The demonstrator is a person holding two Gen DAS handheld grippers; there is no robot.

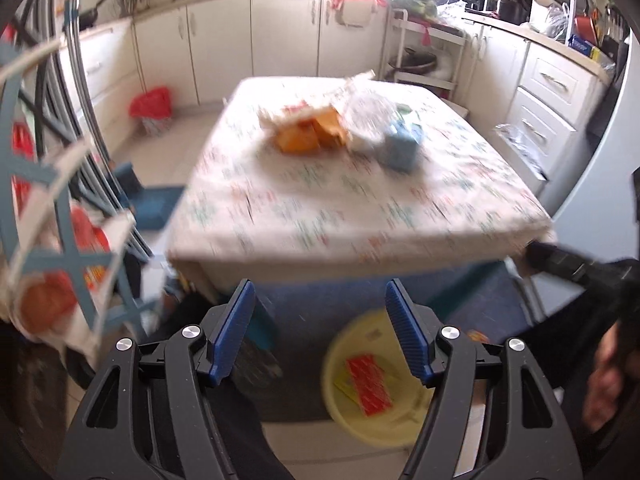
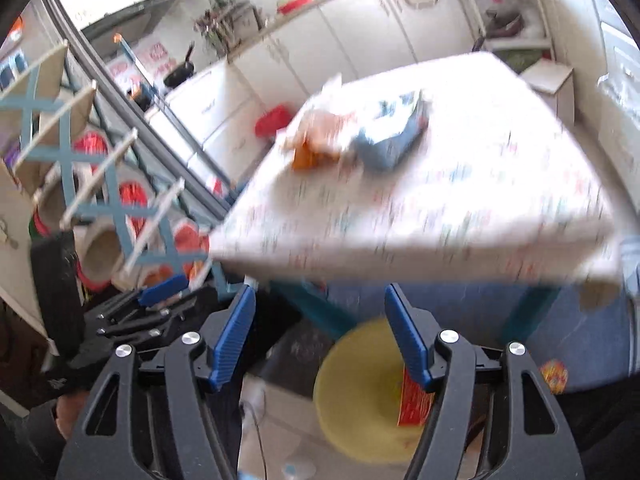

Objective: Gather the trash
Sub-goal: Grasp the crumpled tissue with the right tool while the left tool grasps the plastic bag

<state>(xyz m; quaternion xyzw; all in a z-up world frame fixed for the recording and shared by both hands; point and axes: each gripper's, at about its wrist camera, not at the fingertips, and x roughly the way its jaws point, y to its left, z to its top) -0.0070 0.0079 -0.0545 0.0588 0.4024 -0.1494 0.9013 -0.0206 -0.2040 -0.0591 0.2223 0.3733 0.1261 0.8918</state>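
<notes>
Spanning both wrist views, left to right: a blue lattice rack [image 1: 60, 256] stands at 9 o'clock beside the table [image 1: 360, 216], which wears a patterned cloth. On the cloth, toward 12 o'clock, the remaining trash lies clustered: orange wrappers [image 1: 308, 134] touching a crumpled clear bag [image 1: 366, 114], with a blue carton [image 1: 400, 146] just beside it. Below the table's near edge, at 6 o'clock, a yellow bin [image 1: 360, 420] sits on the floor and holds a red packet [image 1: 370, 386]. The left claw [image 1: 320, 332] hangs above the bin with its blue pads spread and nothing between them. In the right wrist view, the right claw [image 2: 320, 336] is likewise spread and empty above the same bin; the red packet lies just behind its right pad. Motion blur softens all details.
</notes>
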